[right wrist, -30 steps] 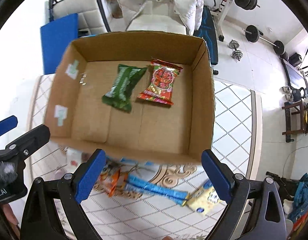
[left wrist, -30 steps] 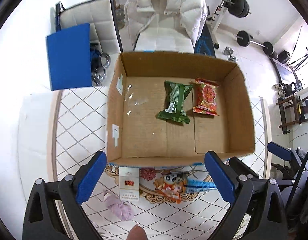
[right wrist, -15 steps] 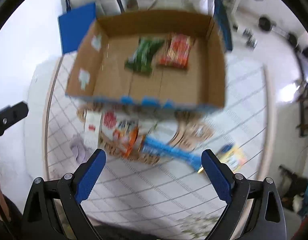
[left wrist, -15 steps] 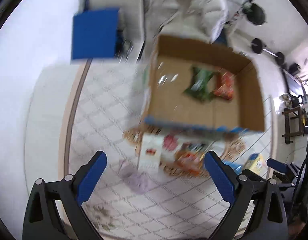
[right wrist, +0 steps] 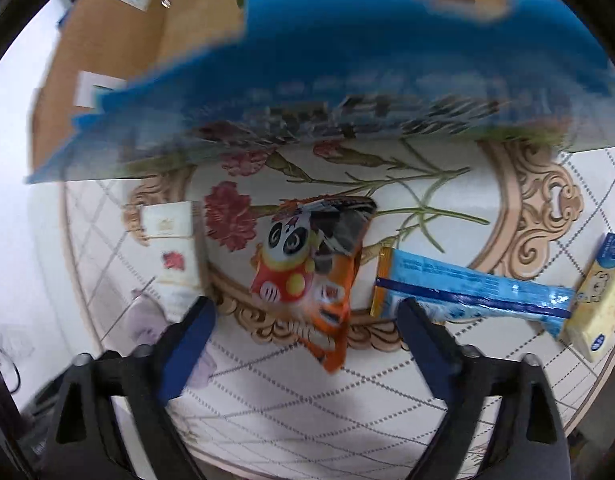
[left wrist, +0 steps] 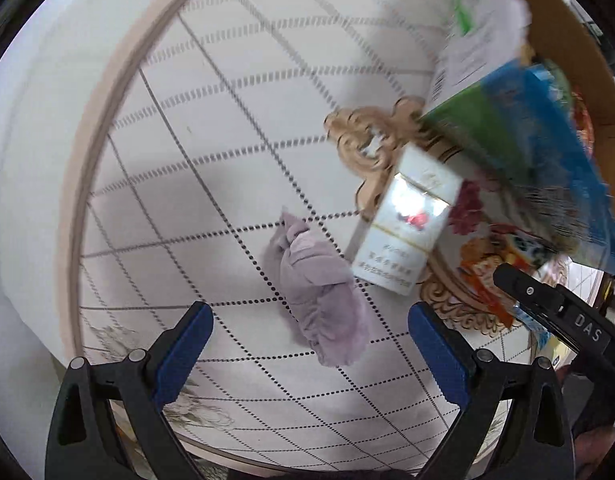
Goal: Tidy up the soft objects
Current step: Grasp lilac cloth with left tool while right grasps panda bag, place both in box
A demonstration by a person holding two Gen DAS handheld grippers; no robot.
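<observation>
the left gripper (left wrist: 310, 334) hangs wide open over the lilac soft cloth (left wrist: 321, 292) on the surface (left wrist: 227, 160); the right gripper (right wrist: 305, 320), also spread wide, hovers over the panda snack bag (right wrist: 311, 268).

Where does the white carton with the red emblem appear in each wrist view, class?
Left wrist: white carton right of centre, touching the purple cloth.
Right wrist: white carton at left, above the left finger.
Shared landmark: panda snack packet.
</observation>
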